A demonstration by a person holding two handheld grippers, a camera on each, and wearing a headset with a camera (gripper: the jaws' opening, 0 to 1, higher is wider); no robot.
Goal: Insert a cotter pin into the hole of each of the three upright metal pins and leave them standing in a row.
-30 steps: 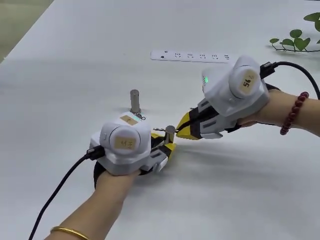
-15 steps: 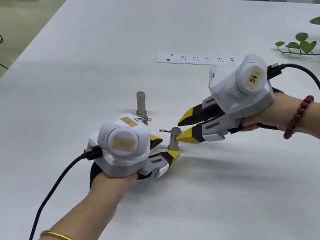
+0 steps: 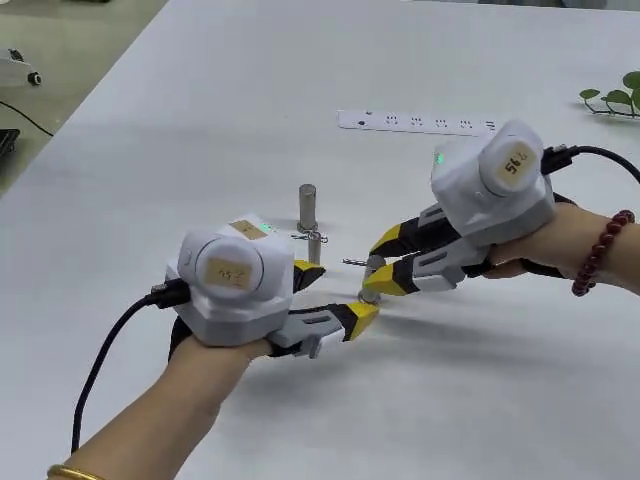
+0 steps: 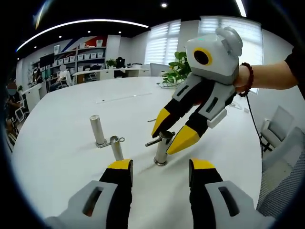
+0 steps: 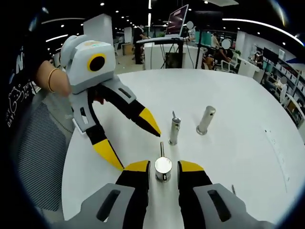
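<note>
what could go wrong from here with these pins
The near pin stands between the open jaws of the right gripper; a sideways nudge may topple it. Its cotter pin juts out one side and might slip out. The open left gripper is close to the middle pin and could knock it.

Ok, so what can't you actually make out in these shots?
1. Left gripper view: the middle pin's base, hidden behind the left gripper.
2. Left gripper view: whether the nearest pin's cotter pin passes right through, because the right gripper covers the spot.
3. Every view: a hole in the far pin, too small to tell.
</note>
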